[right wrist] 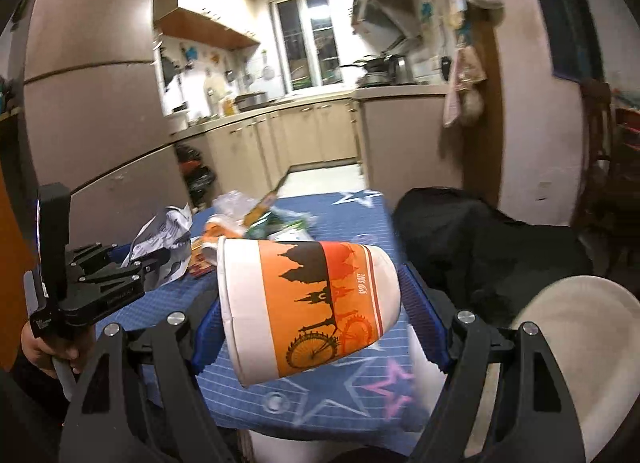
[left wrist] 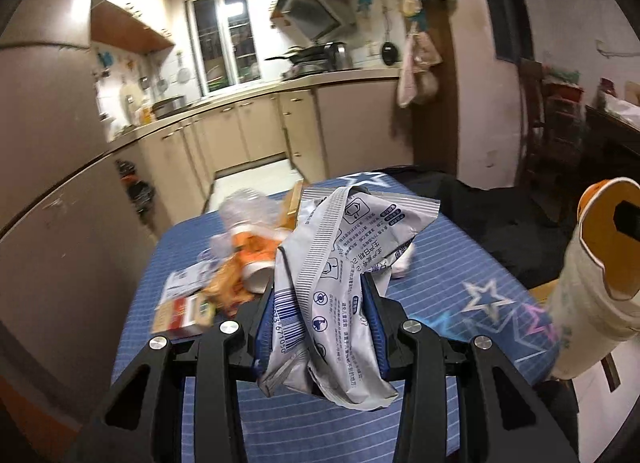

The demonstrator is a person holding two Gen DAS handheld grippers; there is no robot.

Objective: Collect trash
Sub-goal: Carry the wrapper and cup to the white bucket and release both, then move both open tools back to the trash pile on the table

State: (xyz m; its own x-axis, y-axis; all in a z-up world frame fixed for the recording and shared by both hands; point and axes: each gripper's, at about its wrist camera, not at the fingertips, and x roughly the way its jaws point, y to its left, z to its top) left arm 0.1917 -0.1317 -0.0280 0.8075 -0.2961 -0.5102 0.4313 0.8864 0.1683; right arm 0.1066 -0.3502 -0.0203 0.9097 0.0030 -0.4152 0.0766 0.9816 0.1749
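Note:
In the left wrist view my left gripper (left wrist: 320,303) is shut on a crumpled silver wrapper (left wrist: 340,255) with printed text and a barcode, held above the blue star-patterned tablecloth (left wrist: 460,275). More trash lies beyond it: an orange paper cup (left wrist: 256,259), clear plastic (left wrist: 244,207) and a small carton (left wrist: 184,311). In the right wrist view my right gripper (right wrist: 312,315) is shut on an orange-and-white paper cup (right wrist: 308,303) held sideways between the blue pads. The left gripper (right wrist: 156,263) with its wrapper (right wrist: 164,235) shows at the left, and the trash pile (right wrist: 248,219) sits behind.
A black bag or cloth (right wrist: 480,247) lies right of the table. A white round rim (right wrist: 580,343) is at the lower right. A person's hand (right wrist: 48,347) holds the left gripper. Kitchen cabinets (left wrist: 260,131) and a fridge (right wrist: 92,123) stand beyond the table.

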